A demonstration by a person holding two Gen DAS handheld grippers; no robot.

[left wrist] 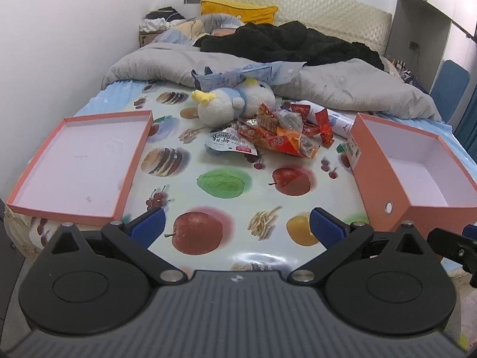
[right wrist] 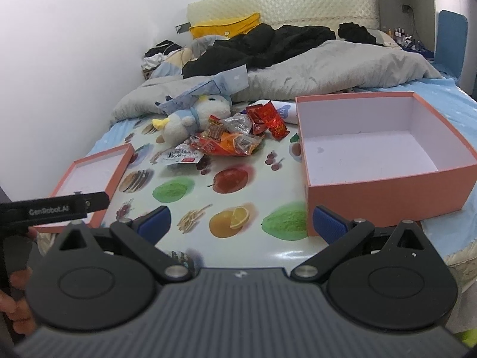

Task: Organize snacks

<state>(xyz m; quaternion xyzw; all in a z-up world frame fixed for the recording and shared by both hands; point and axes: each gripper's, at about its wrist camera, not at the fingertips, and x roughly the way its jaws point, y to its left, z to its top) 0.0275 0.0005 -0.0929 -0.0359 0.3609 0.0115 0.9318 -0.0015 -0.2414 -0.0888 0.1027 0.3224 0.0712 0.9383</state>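
Observation:
A heap of snack packets [left wrist: 280,132] [right wrist: 235,137], red, orange and silver, lies mid-bed on a fruit-print cloth [left wrist: 220,208]. A white pouch [left wrist: 231,143] [right wrist: 183,156] lies at its near-left edge. An open pink box [left wrist: 417,173] [right wrist: 384,161] stands right of the heap, with nothing inside. Its shallow lid [left wrist: 80,164] [right wrist: 92,179] lies to the left, upturned. My left gripper [left wrist: 237,228] is open and holds nothing, near the cloth's front edge. My right gripper [right wrist: 241,223] is open and holds nothing, its right pad [right wrist: 328,223] close to the box's near corner.
A plush toy [left wrist: 229,103] [right wrist: 190,116] lies just behind the snacks. A white tube [left wrist: 337,119] lies between the heap and the box. A grey duvet [left wrist: 342,89], black clothes [left wrist: 286,41] and a yellow pillow [left wrist: 238,10] fill the far bed. The wall is on the left.

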